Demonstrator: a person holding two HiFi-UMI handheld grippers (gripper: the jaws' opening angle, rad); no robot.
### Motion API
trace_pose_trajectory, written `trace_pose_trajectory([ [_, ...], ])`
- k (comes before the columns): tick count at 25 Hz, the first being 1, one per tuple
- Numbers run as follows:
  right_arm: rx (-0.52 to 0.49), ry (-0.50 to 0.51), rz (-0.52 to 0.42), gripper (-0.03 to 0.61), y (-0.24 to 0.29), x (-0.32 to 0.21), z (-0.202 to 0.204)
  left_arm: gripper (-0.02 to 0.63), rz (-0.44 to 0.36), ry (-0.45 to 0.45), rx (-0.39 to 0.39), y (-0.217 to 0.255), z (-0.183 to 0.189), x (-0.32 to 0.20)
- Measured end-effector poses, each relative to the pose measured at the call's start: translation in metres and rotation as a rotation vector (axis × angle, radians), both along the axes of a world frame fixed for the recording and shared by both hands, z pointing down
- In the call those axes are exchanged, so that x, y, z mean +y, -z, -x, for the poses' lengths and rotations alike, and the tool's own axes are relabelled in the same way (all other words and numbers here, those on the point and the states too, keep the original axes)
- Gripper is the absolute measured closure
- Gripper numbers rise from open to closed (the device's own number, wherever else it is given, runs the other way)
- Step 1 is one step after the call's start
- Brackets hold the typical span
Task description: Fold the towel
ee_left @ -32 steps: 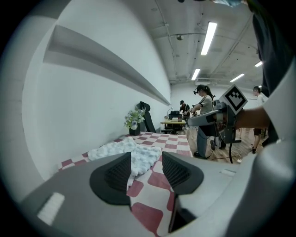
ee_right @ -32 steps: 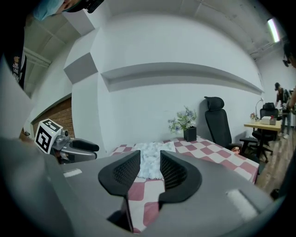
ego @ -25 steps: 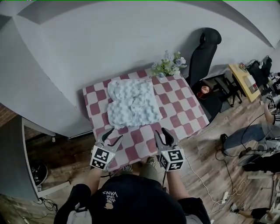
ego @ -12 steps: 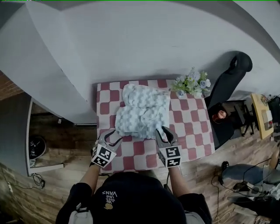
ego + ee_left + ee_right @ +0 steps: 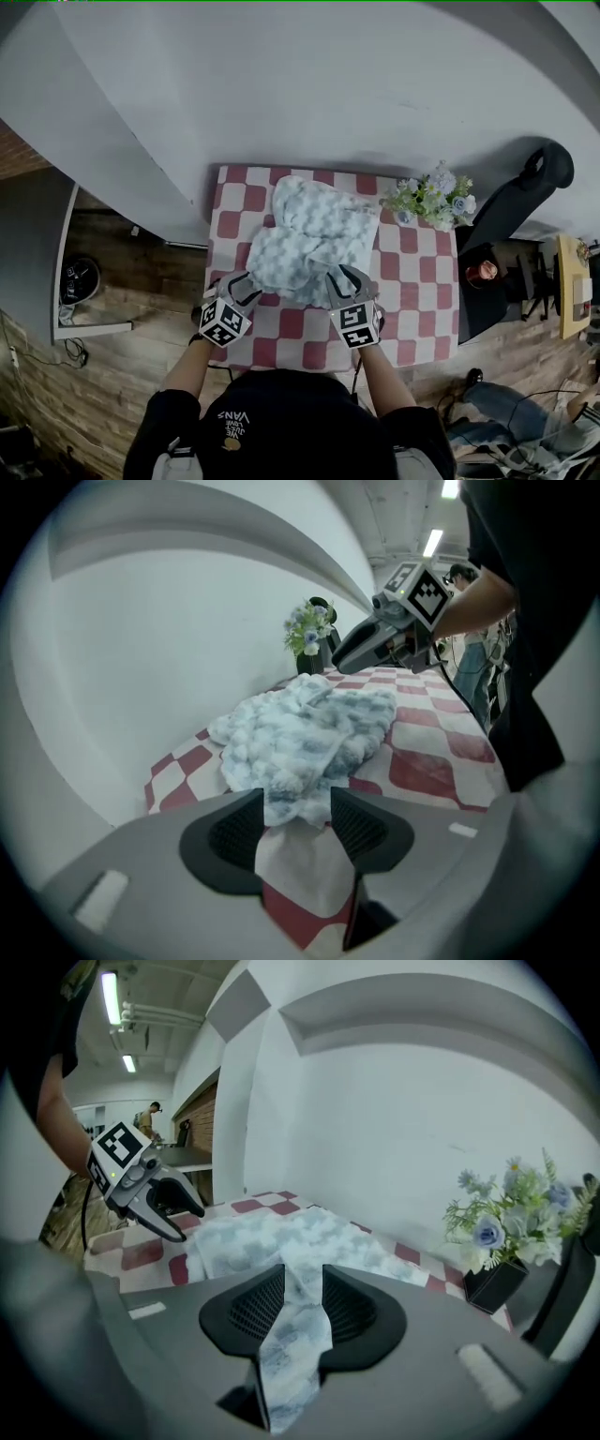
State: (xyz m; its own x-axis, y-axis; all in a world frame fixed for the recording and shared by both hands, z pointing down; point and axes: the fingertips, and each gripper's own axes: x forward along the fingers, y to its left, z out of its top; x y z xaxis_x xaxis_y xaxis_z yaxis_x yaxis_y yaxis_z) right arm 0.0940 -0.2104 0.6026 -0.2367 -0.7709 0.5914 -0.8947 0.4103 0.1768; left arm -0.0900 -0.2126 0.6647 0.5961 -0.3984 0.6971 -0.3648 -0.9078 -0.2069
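Observation:
A fluffy pale blue and white towel (image 5: 319,234) lies rumpled on the red and white checked table (image 5: 417,281). My left gripper (image 5: 246,282) sits at the towel's near left corner. In the left gripper view, that gripper (image 5: 297,810) has its jaws apart and just opening wider, with the towel (image 5: 309,728) corner lying between the tips. My right gripper (image 5: 339,278) is at the near right edge. In the right gripper view, that gripper (image 5: 304,1283) stands open more narrowly, and the towel (image 5: 281,1237) shows all along the gap.
A small pot of flowers (image 5: 431,199) stands at the table's far right corner. A black chair (image 5: 520,202) is beyond it. A grey wall runs behind the table. Wooden floor surrounds the table, and a red cup (image 5: 483,273) sits off to the right.
Both grippers have moved forward and down from the table's front edge to the towel's near edge. The towel now lies between each pair of jaws.

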Motion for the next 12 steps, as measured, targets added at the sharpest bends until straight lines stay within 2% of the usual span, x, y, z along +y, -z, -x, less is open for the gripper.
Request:
trace_pose_trajectory([
  [6,0.126,0.138,0.025,0.456,-0.024,-0.016,0.013,0.416,-0.009,-0.017,-0.055,-0.007,0.007,-0.009],
  [12,0.206,0.185,0.071,0.457,-0.048,-0.025,0.008,0.416,0.009,-0.063,-0.06,-0.012,-0.002,-0.012],
])
